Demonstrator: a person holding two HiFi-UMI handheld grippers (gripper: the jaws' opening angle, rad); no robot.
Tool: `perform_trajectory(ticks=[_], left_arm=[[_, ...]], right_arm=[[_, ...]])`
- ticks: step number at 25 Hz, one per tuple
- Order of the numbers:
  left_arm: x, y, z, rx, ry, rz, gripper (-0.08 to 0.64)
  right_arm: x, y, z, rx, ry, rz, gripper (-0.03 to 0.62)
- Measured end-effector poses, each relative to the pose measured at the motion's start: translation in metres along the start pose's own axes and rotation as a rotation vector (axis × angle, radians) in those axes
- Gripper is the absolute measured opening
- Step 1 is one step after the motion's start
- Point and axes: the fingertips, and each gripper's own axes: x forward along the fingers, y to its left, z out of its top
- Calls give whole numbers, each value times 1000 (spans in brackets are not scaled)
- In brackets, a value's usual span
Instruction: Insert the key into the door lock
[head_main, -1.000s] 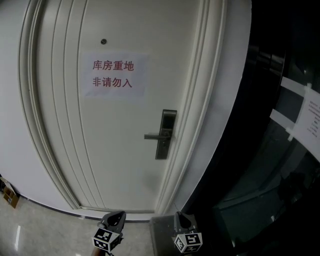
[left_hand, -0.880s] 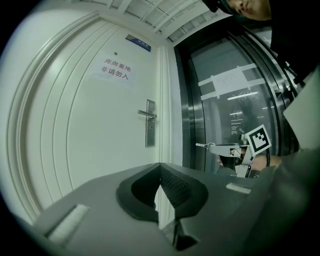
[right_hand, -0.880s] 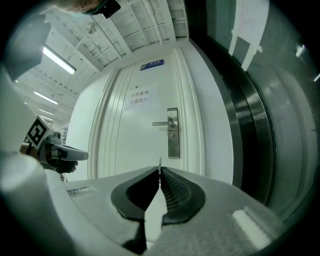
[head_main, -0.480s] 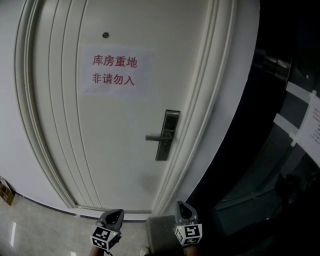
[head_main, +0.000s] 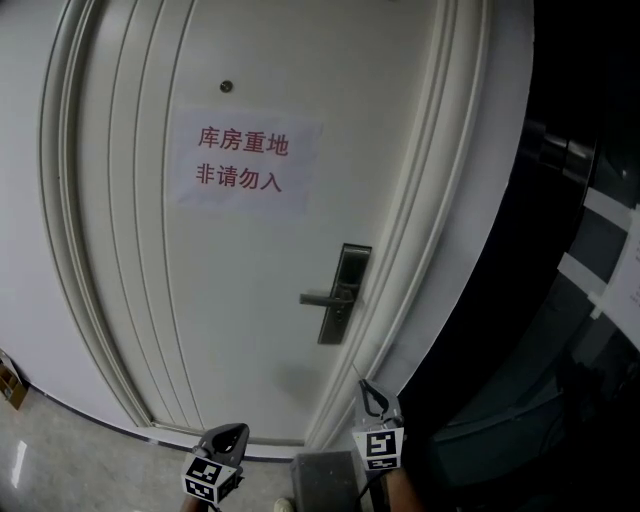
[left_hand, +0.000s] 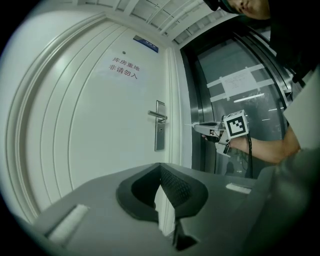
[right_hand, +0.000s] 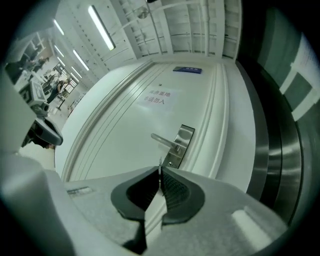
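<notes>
Up from the bottom edge of the head view comes the right gripper (head_main: 369, 389), now higher and closer to the door frame than a second ago, and rolled so its marker cube faces the camera squarely. The left gripper (head_main: 229, 435) sits low in that view much as it did.

Between the right gripper's black ribbed pads (right_hand: 171, 189) a thin, silver metal key (right_hand: 160, 169) is pinched. The jaws are closed flat on its blade and only the tip pokes out ahead of them. From the left gripper view the same key (left_hand: 189, 125) points level toward the door, well apart from it. The left gripper's own jaws meet at their tips with nothing between them.

Ahead stands a tall white panelled door (head_main: 230, 300). A brushed-steel lock plate (head_main: 343, 293) with a straight lever handle (head_main: 318, 298) is fixed by the door's right edge, about halfway up. The small round keyhole (right_hand: 171, 164) sits near the plate's lower end, under the lever. In the right gripper view the key's tip appears just left of it, short of touching.

A white paper notice with red characters (head_main: 247, 160) is stuck on the door's upper middle, and a small dark peephole (head_main: 226, 87) sits above it. A blue sign (right_hand: 188, 70) is mounted over the door's top edge. Beyond the right edge of the door frame runs a dark glass wall (head_main: 590, 300).
</notes>
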Motion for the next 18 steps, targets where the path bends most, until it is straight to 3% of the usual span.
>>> perform_trajectory(ticks=[7, 13, 18], left_arm=[[16, 6, 6, 6, -15, 8, 3], [22, 16, 5, -3, -13, 20, 3], [25, 21, -1, -15, -2, 25, 3]], right_arm=[[57, -13, 0, -237, 19, 0, 11], [103, -20, -16, -473, 99, -24, 11], [125, -24, -24, -541, 133, -24, 11]])
